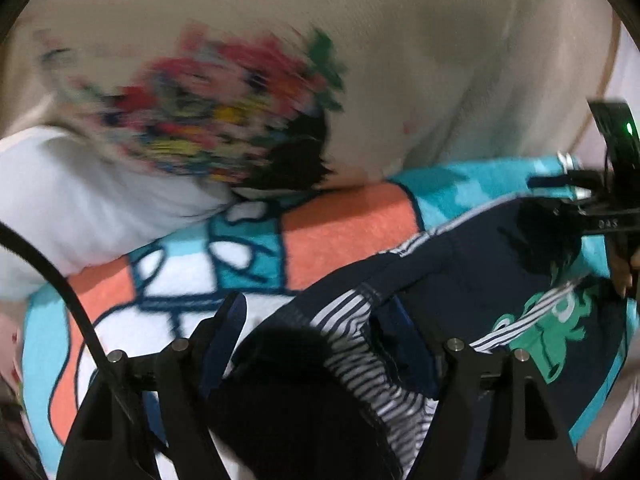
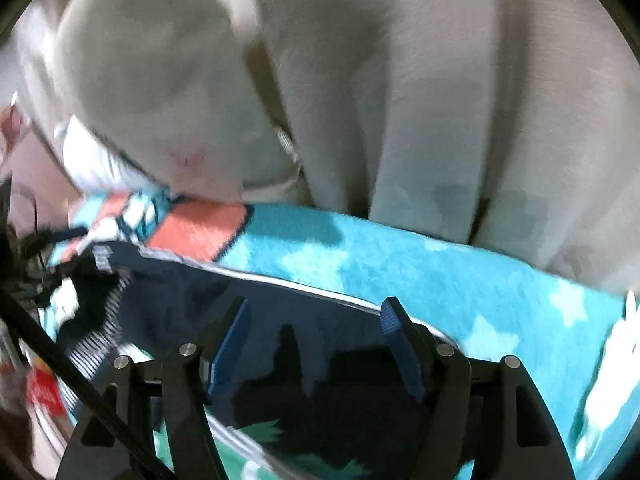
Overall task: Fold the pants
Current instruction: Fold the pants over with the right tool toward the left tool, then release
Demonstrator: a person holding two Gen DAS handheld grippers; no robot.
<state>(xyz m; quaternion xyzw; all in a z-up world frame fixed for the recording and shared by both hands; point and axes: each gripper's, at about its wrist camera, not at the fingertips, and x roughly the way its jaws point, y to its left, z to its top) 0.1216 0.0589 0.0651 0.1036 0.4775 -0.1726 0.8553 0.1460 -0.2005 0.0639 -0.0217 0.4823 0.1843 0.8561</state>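
Note:
Navy pants with white side stripes and a striped waistband lie crumpled on a turquoise, orange and white blanket. My left gripper hangs over the waistband with its jaws wide apart. Striped fabric bunches between them and drapes against the right pad, and nothing is pinched. In the right wrist view my right gripper stands open over a flat navy part of the pants, near the white-striped edge. The blanket shows beyond it. The right gripper's body and a hand show at the left wrist view's right edge.
A cream cushion with a bright flower print and a white pillow rise behind the blanket. Plain cream cushions fill the back of the right wrist view. A red item sits at the lower left.

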